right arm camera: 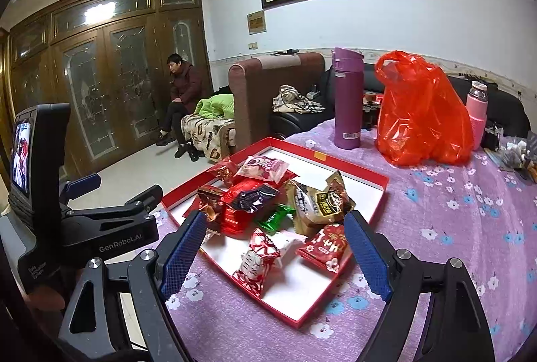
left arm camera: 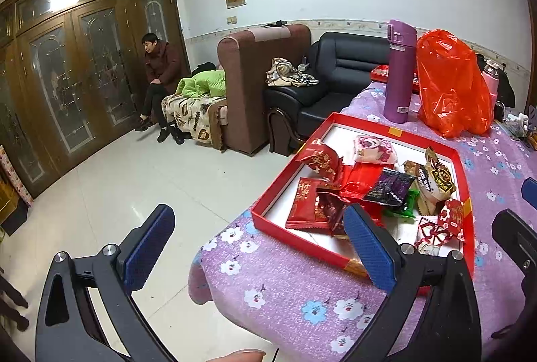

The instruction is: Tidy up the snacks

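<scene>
A red shallow box lid [left arm camera: 339, 122] [right arm camera: 369, 175] with a white inside lies on the purple flowered tablecloth. It holds a heap of several wrapped snacks: red packets [left arm camera: 307, 204] [right arm camera: 324, 249], a pink bear packet [left arm camera: 374, 148] [right arm camera: 265, 165], a dark purple packet [left arm camera: 389, 187] [right arm camera: 255, 195], a green packet [right arm camera: 277, 216] and brown-gold packets [left arm camera: 436, 182] [right arm camera: 322, 200]. My left gripper [left arm camera: 258, 244] is open and empty at the table's near left corner, in front of the box. My right gripper [right arm camera: 275, 256] is open and empty just above the box's near edge.
A purple flask [left arm camera: 399, 70] [right arm camera: 347, 98], a red plastic bag [left arm camera: 453, 83] [right arm camera: 423, 110] and a pink bottle [right arm camera: 476, 113] stand behind the box. Small clutter [right arm camera: 513, 155] lies at the far right. Sofas [left arm camera: 335, 76] and a seated person [left arm camera: 159, 76] are beyond the table's left edge.
</scene>
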